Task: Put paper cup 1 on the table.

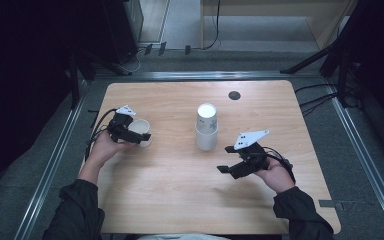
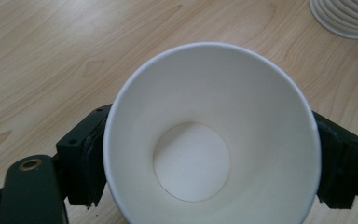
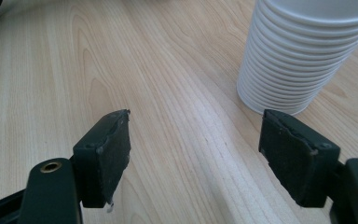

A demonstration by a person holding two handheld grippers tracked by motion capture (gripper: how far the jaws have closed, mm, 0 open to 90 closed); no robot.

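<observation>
Clearly, 1 paper cup (image 1: 141,131) stands apart at the worktop's (image 1: 180,200) 9 o'clock side, upright and mouth up, between the jaws of the left tool (image 1: 139,136); the pads sit right at its wall, though I cannot tell whether they press. At centre, the stack of cups (image 1: 206,127) stands upside down, many cups nested. At 4 o'clock the right tool (image 1: 228,159) hangs wide and empty, near the stack. Judging by this, 1 cup is separated and most remain. Pale wood-grain surface, grey floor, dark surroundings.
</observation>
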